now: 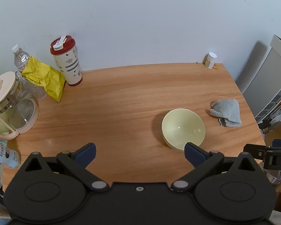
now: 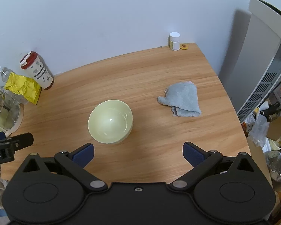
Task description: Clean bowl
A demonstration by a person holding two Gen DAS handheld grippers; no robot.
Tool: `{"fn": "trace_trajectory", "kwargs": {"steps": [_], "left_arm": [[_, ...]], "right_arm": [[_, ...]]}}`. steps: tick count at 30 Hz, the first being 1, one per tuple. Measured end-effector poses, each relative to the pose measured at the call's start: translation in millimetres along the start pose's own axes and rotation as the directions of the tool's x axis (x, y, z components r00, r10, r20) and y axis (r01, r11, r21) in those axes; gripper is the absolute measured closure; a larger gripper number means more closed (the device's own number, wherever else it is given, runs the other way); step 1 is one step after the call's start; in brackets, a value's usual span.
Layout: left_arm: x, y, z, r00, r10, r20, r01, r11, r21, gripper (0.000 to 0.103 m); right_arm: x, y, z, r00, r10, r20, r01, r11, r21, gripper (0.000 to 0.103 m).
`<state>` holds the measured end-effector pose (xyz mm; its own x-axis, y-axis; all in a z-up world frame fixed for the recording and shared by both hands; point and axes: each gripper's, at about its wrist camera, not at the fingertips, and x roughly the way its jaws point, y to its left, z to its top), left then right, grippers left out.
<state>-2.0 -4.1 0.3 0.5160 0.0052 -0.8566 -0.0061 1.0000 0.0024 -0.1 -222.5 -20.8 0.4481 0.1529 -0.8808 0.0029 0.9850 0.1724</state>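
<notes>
A pale green bowl (image 1: 183,128) (image 2: 110,121) stands upright on the wooden table (image 1: 121,101) (image 2: 133,78), with nothing visible inside it. A folded grey cloth (image 1: 227,112) (image 2: 181,99) lies to its right, apart from it. My left gripper (image 1: 140,154) is open above the table's near edge, its right fingertip (image 1: 193,152) just in front of the bowl's rim. My right gripper (image 2: 138,153) is open too, holding nothing, with the bowl ahead to the left and the cloth ahead to the right. Each gripper shows at the edge of the other's view.
At the back left stand a red-lidded tumbler (image 1: 67,61) (image 2: 37,70), a crumpled yellow bag (image 1: 45,77) (image 2: 23,87), a water bottle (image 1: 20,58) and a glass jug (image 1: 9,103) (image 2: 3,110). A small white pill bottle (image 1: 210,60) (image 2: 174,41) sits at the back right corner. Clutter lies beyond the table's right edge.
</notes>
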Motion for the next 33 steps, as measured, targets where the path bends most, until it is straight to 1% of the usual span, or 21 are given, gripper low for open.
{"fn": "trace_trajectory", "kwargs": {"steps": [3, 4, 6, 10, 16, 24, 33], "left_arm": [[-4, -13, -8, 1.000, 0.002, 0.017, -0.002, 1.000, 0.013, 0.000], [-3, -10, -6, 1.000, -0.023, 0.003, 0.023, 1.000, 0.002, 0.000], [-3, 1, -7, 0.996, -0.084, 0.007, 0.084, 0.996, -0.025, 0.001], [-2, 3, -1, 0.998, -0.056, 0.004, 0.056, 0.998, -0.007, 0.000], [-1, 3, 0, 0.999, -0.042, 0.006, 0.042, 0.999, -0.002, 0.000], [0, 3, -2, 0.999, -0.041, 0.009, 0.040, 0.999, 0.011, 0.000], [-2, 0, -5, 0.999, -0.043, 0.009, 0.043, 0.999, -0.015, 0.000]], "right_arm": [[1, 1, 1, 1.000, 0.004, -0.004, -0.004, 1.000, 0.002, 0.001], [1, 1, 2, 1.000, 0.006, -0.005, -0.006, 1.000, 0.003, 0.001], [2, 2, 2, 1.000, 0.008, -0.007, -0.008, 1.000, 0.005, 0.001], [3, 3, 3, 1.000, 0.013, -0.011, -0.013, 1.000, 0.007, 0.001], [7, -2, -1, 1.000, 0.007, -0.006, -0.007, 1.000, 0.008, 0.001], [9, 2, -1, 1.000, 0.006, -0.028, -0.007, 1.000, -0.005, 0.001], [8, 5, -1, 1.000, 0.000, -0.026, -0.001, 1.000, -0.025, 0.001]]}}
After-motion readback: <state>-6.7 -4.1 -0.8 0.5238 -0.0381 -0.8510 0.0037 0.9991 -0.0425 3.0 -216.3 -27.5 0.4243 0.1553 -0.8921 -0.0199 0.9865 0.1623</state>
